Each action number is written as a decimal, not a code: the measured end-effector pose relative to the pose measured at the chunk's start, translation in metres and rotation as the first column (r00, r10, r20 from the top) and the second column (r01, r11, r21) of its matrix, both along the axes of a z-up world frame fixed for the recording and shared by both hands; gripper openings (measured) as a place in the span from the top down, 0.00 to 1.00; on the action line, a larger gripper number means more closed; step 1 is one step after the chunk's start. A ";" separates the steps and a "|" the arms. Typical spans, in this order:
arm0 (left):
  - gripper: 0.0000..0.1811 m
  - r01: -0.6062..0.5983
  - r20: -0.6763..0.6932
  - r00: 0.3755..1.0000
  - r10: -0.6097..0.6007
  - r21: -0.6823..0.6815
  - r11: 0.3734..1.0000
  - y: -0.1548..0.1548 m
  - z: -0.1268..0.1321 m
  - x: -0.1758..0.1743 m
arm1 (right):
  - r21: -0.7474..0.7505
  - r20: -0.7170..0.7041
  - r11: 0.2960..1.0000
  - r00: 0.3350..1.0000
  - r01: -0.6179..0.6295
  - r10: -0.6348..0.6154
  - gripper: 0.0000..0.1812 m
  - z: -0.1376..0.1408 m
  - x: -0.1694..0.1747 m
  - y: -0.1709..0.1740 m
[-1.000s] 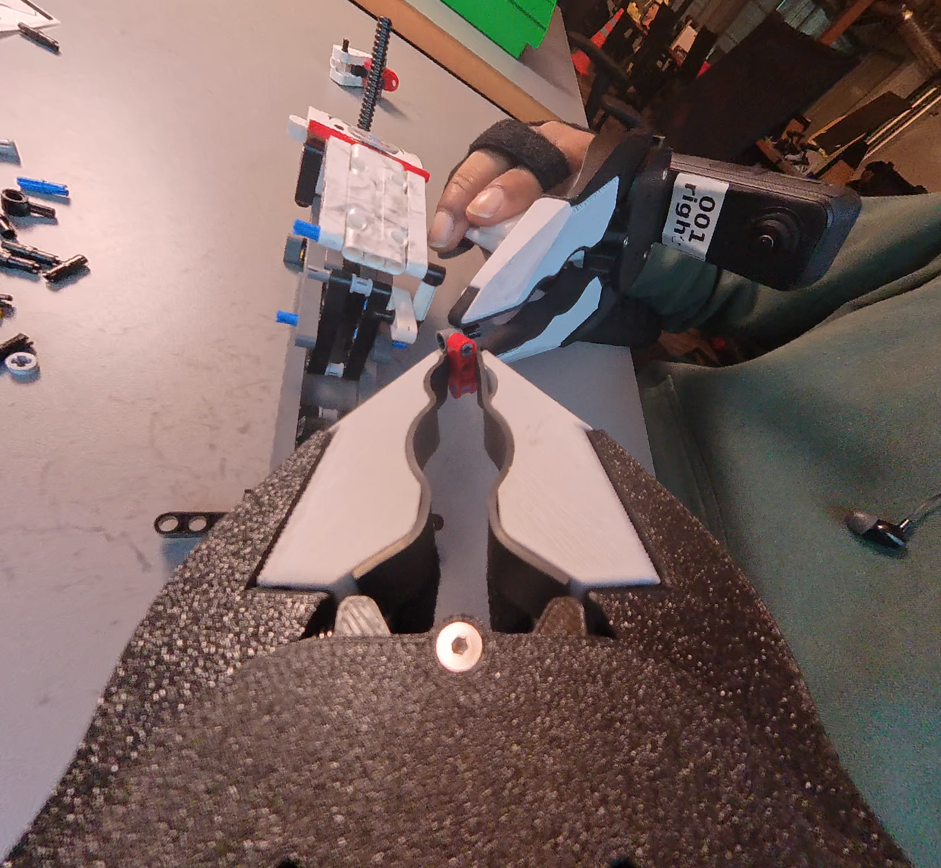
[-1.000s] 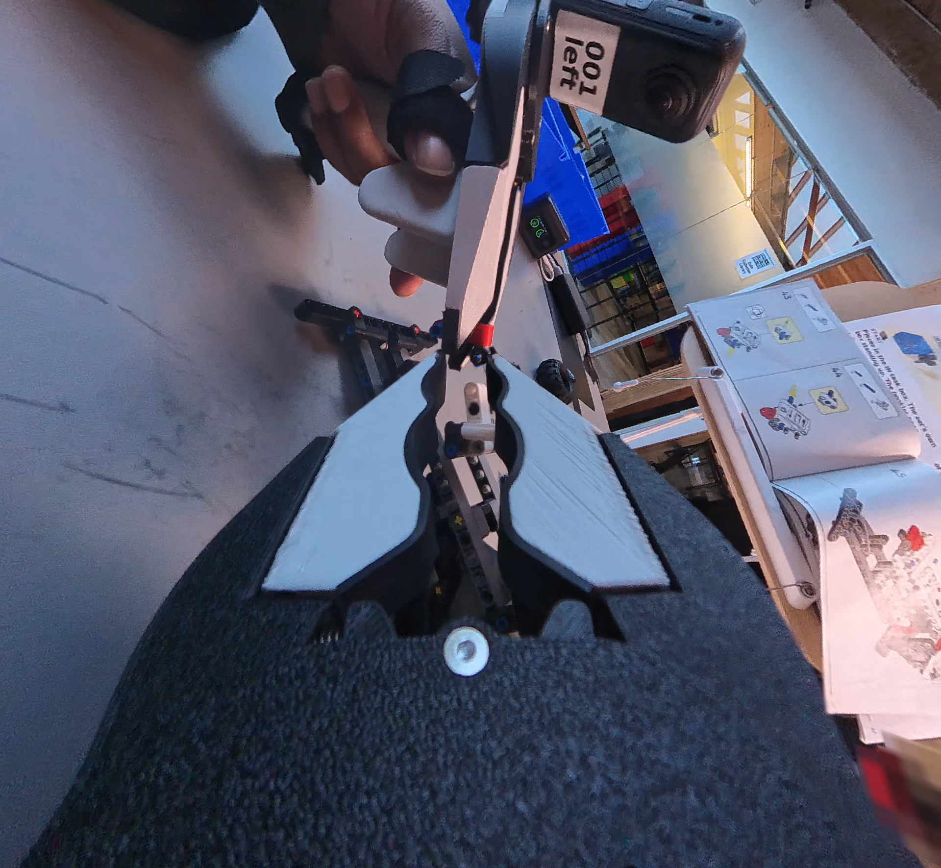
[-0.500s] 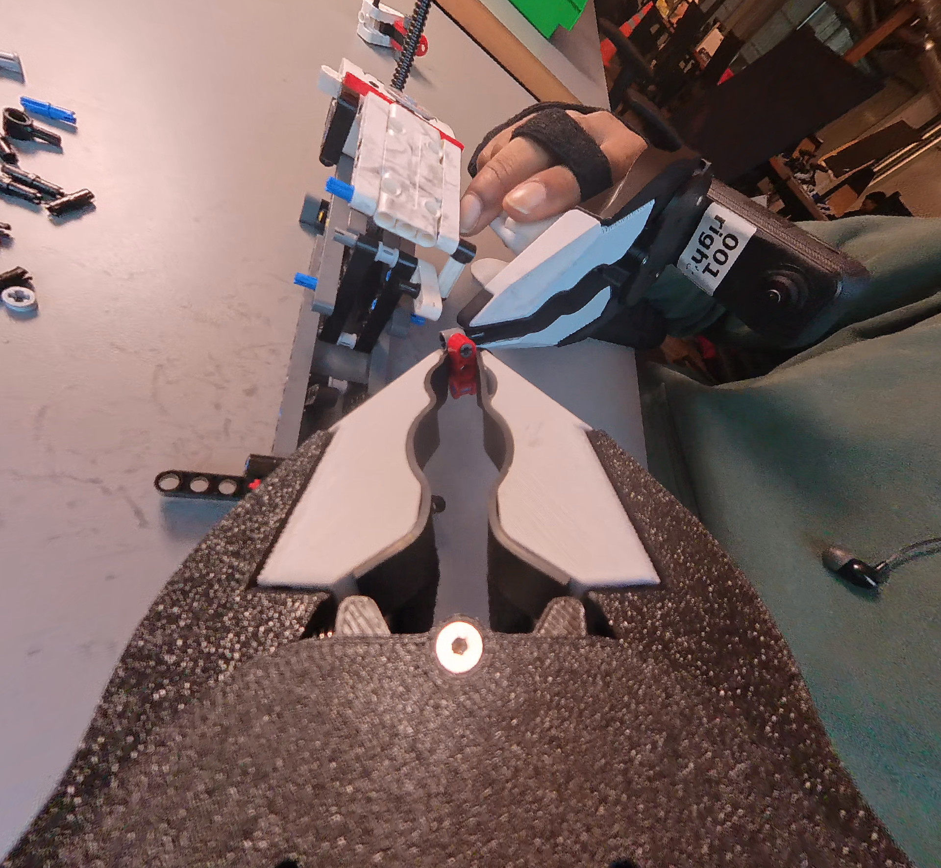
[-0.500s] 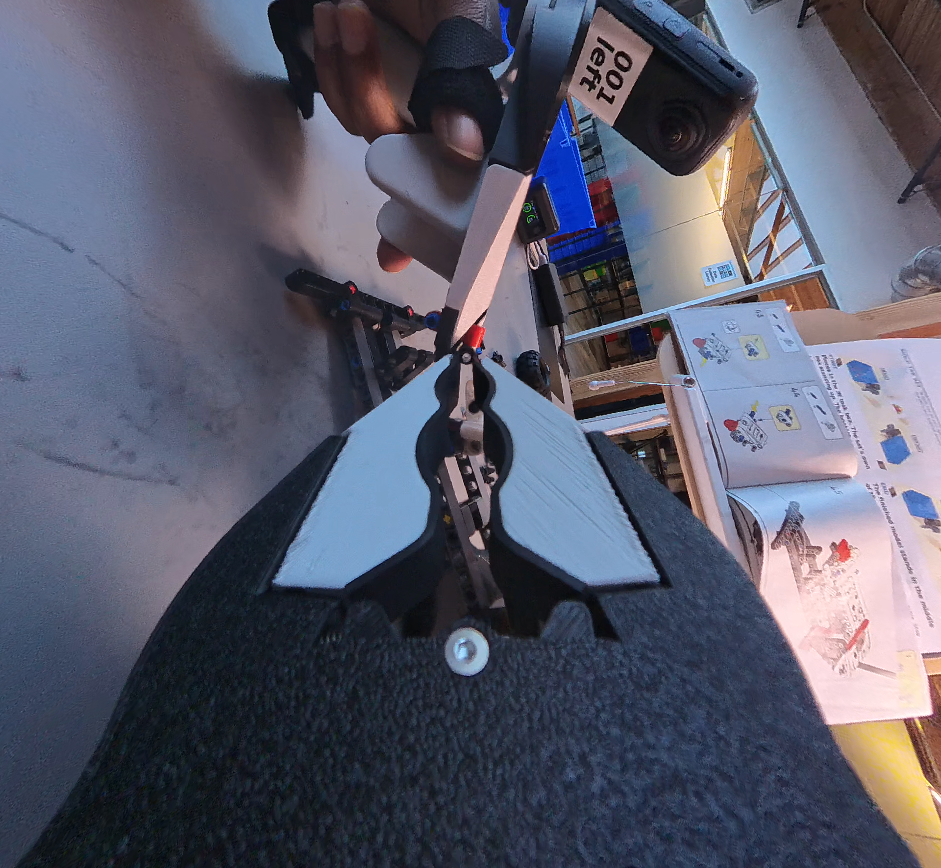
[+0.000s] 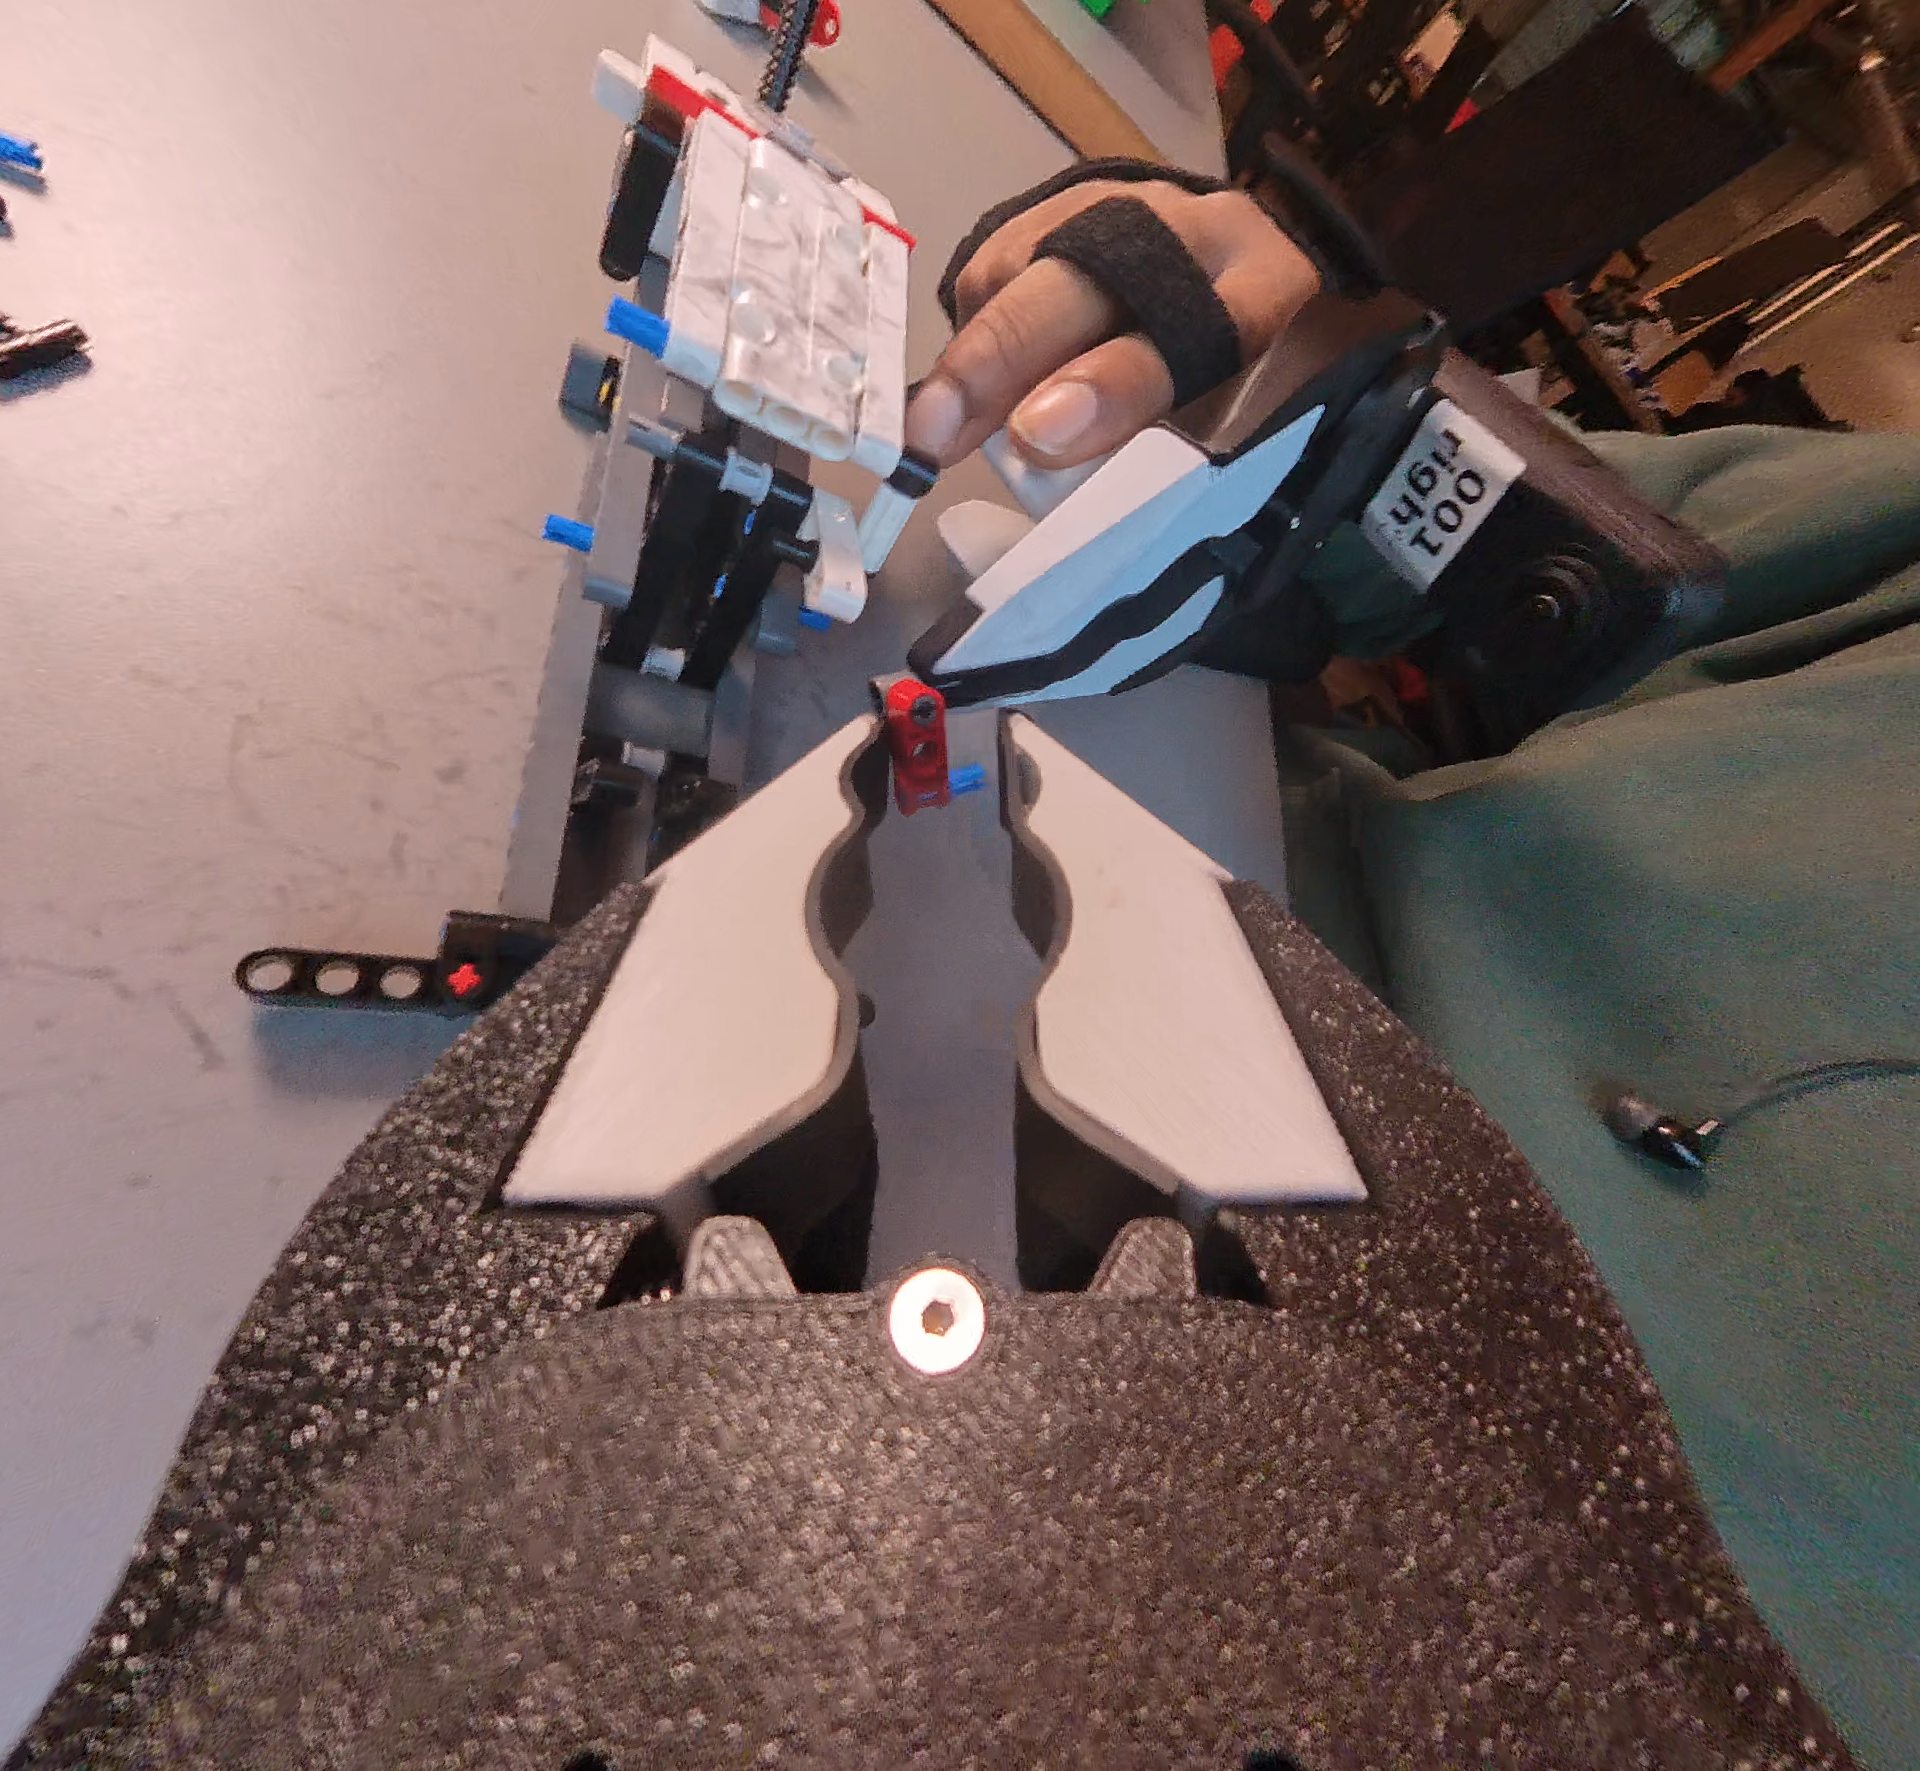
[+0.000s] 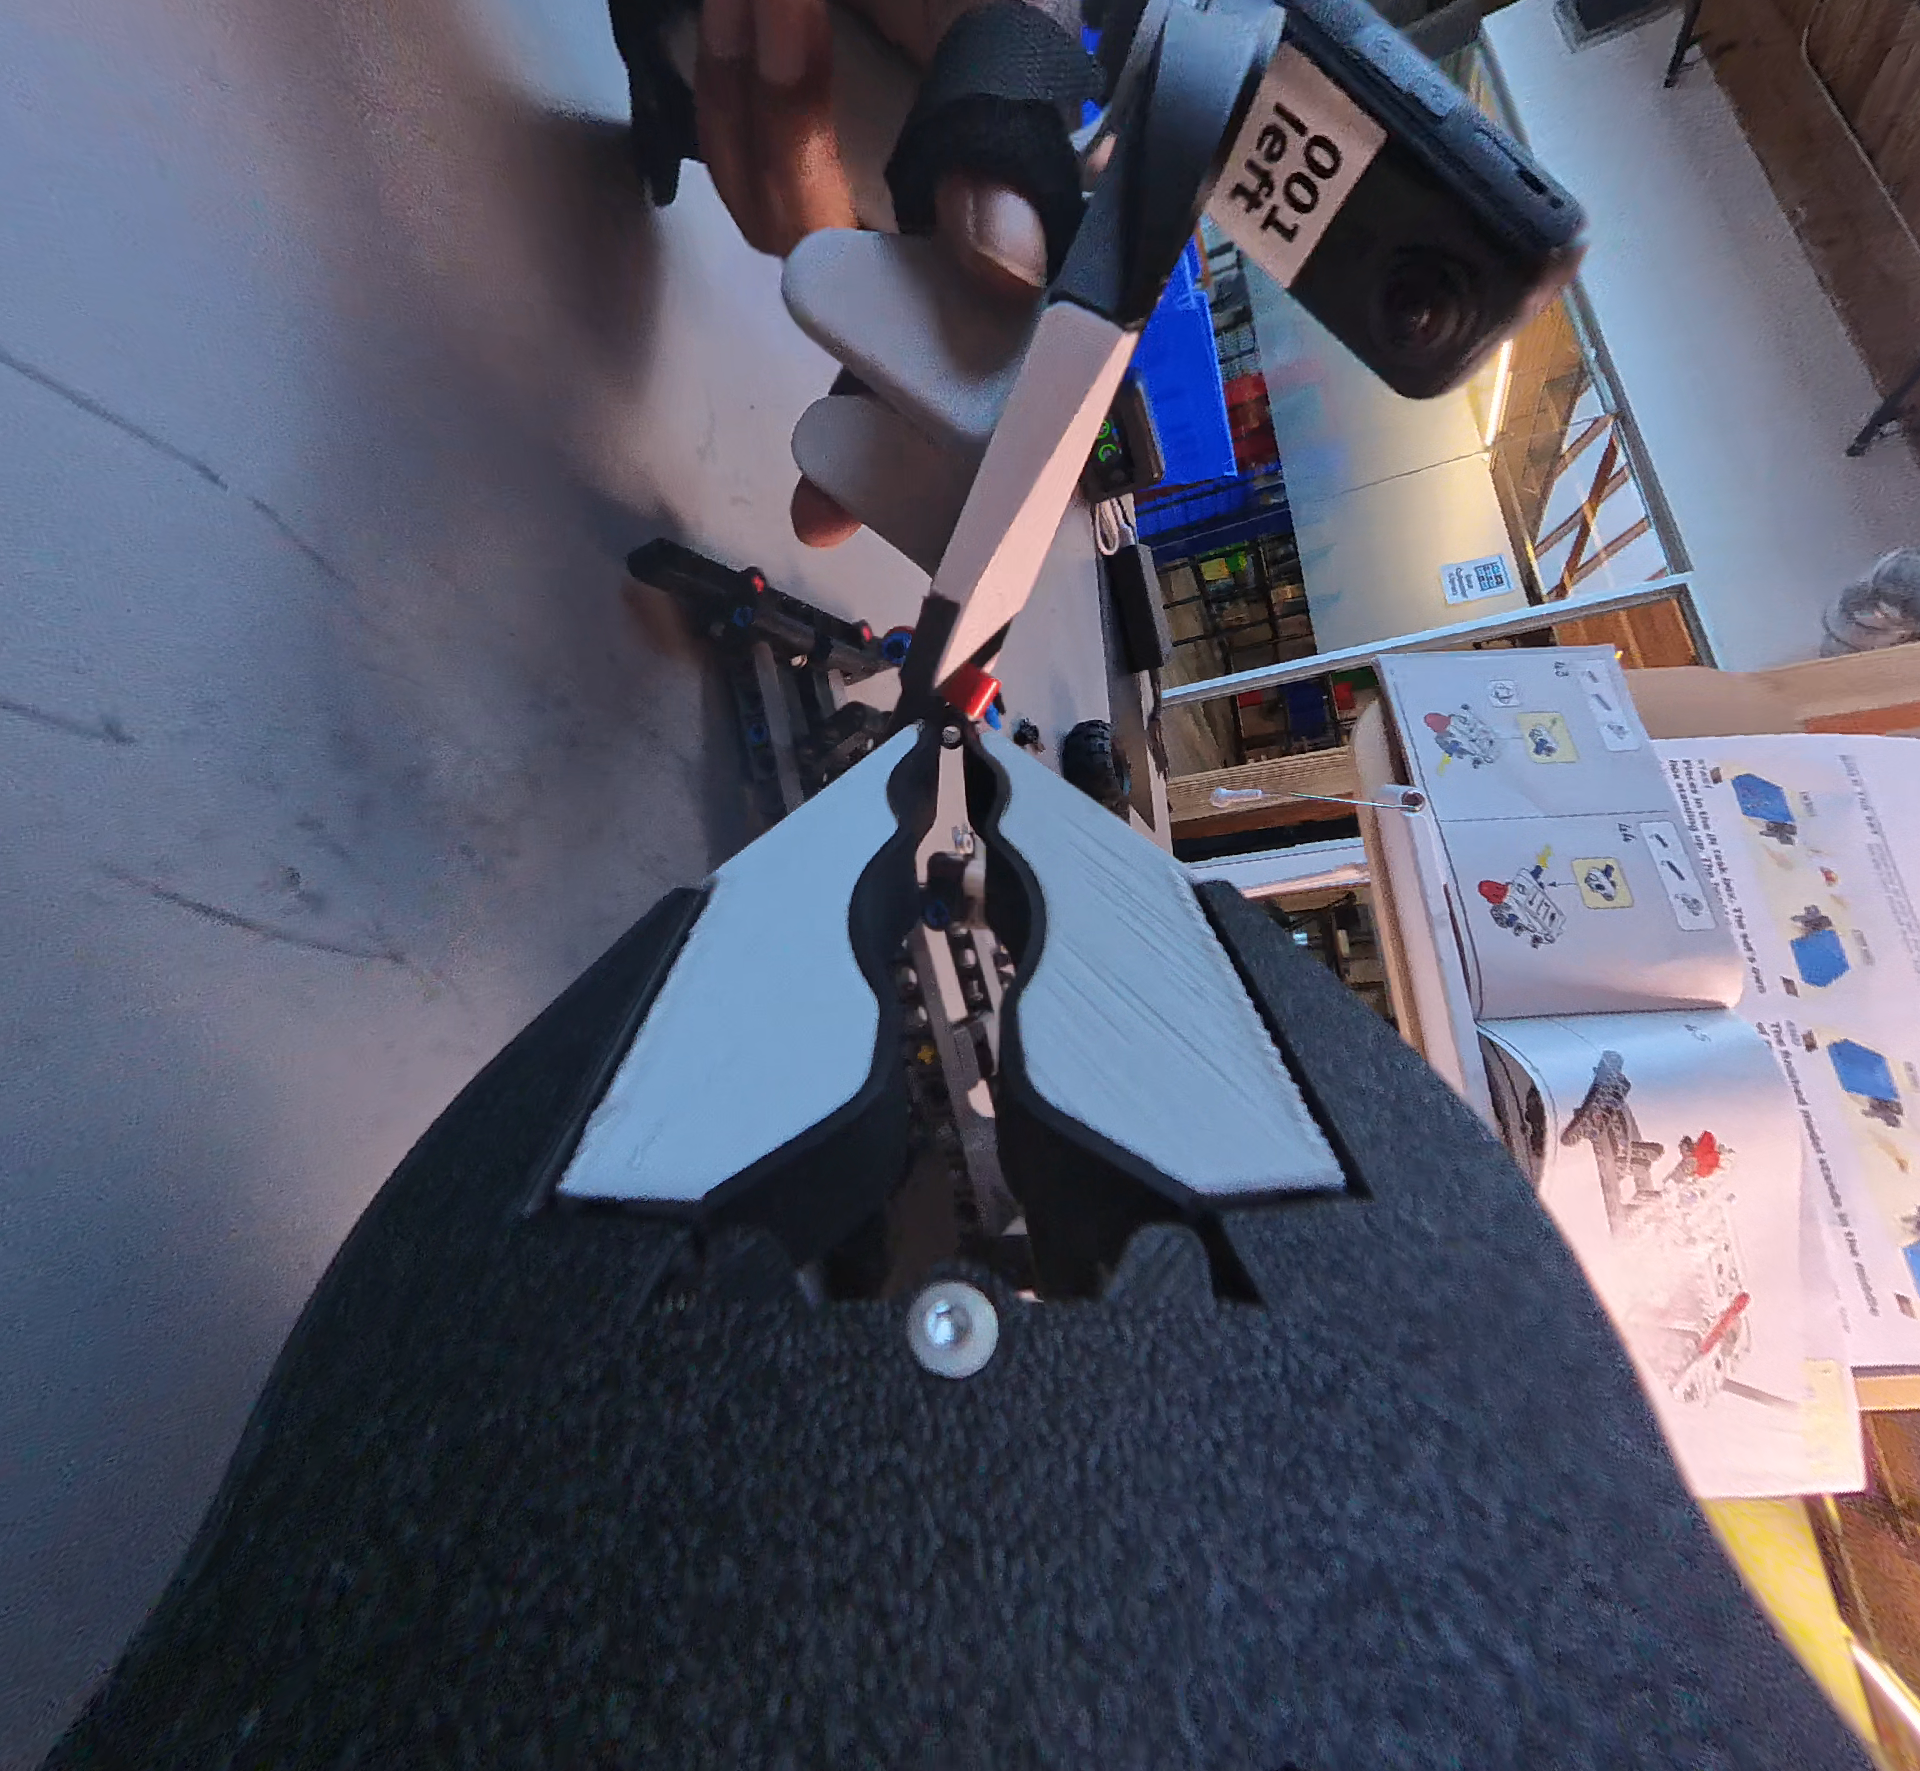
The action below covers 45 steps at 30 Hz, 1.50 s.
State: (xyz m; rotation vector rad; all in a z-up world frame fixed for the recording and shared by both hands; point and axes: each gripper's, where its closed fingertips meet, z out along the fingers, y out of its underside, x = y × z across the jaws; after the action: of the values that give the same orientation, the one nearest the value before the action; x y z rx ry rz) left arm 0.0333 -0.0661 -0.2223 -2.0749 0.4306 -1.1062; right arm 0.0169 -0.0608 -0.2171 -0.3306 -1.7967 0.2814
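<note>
A small red connector piece with a blue pin in its side hangs between the tips of my left gripper. The left jaws stand apart, with a clear gap on the piece's right side. My right gripper comes in from the right, held by a hand with a black strap, and its tips pinch the piece's top end. In the right wrist view my right gripper is shut on a small pin end, with the red piece just beyond. The left gripper reaches down edge-on.
A white, black and red brick vehicle model lies on the grey table. A black holed beam lies near left. A black frame assembly and an open instruction booklet show in the right view. A green-clothed person is at right. The tips of both grippers are at nearly the same place.
My left gripper's jaws have opened from the red piece. My right gripper has closed in and now pinches the piece's top end. Both views have shifted slightly.
</note>
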 end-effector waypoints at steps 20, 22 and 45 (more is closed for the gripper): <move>0.93 -0.042 0.174 0.984 0.032 0.052 0.998 0.006 0.024 -0.004 | 0.041 -0.100 0.999 0.995 0.013 -0.009 0.99 0.020 0.003 0.003; 0.94 -0.057 0.149 0.988 0.048 0.055 0.997 0.007 0.022 -0.005 | 0.054 -0.095 0.998 0.995 0.021 -0.016 0.98 0.018 0.002 0.004; 0.95 -0.073 0.123 0.990 0.068 0.031 0.997 0.008 0.018 -0.008 | -0.003 -0.077 0.999 0.996 0.034 -0.034 0.96 0.014 -0.002 0.000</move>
State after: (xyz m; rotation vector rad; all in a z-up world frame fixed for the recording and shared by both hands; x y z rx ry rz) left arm 0.0252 -0.0581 -0.2047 -1.9640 0.3126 -1.1673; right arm 0.0149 -0.0607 -0.2034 -0.3471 -1.7136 0.2682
